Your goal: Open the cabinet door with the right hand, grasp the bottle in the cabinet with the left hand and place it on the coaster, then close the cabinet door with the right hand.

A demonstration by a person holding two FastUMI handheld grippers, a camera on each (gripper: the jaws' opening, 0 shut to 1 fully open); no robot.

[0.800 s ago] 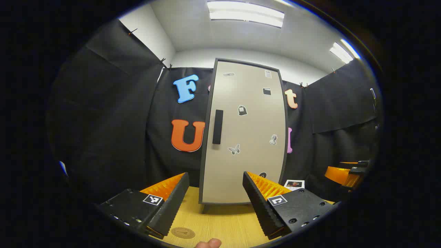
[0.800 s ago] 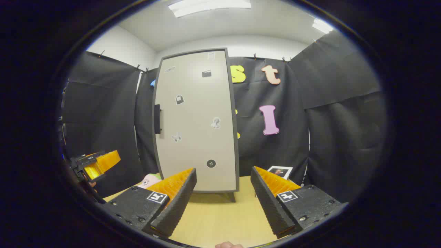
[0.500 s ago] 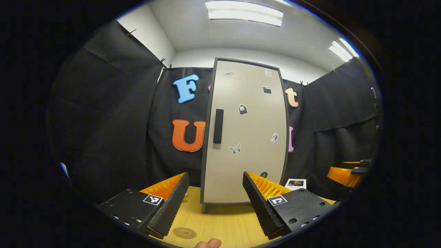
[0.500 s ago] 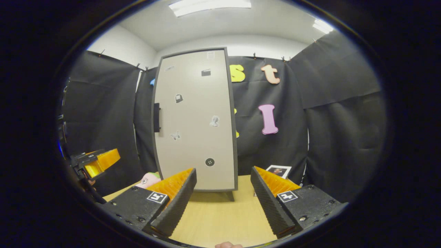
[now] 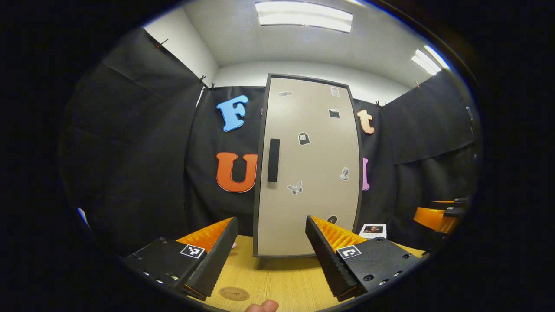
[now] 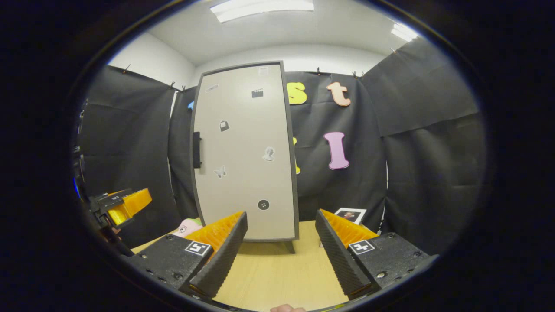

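Note:
A tall beige cabinet (image 5: pixel 310 173) with a dark frame stands on the wooden table, its door shut. A black vertical handle (image 5: pixel 273 160) sits on the door's left edge. In the right gripper view the cabinet (image 6: pixel 245 156) stands left of centre with its handle (image 6: pixel 197 150) at the far left edge. A round brown coaster (image 5: pixel 234 294) lies on the table just in front of my left gripper (image 5: pixel 271 247), which is open and empty. My right gripper (image 6: pixel 282 242) is open too, well short of the cabinet. The bottle is hidden behind the door.
A small framed picture (image 5: pixel 372 230) leans at the cabinet's right foot, and again as picture (image 6: pixel 350 214). A pink soft object (image 6: pixel 187 226) lies left of the cabinet. The other gripper's orange finger (image 6: pixel 123 203) shows at the far left. Bare wooden table (image 6: pixel 277 273) lies before the cabinet.
Both views have drifted only slightly; the cabinet sits a touch lower and the coaster a little higher in the left gripper view. Door and both grippers' openings are unchanged.

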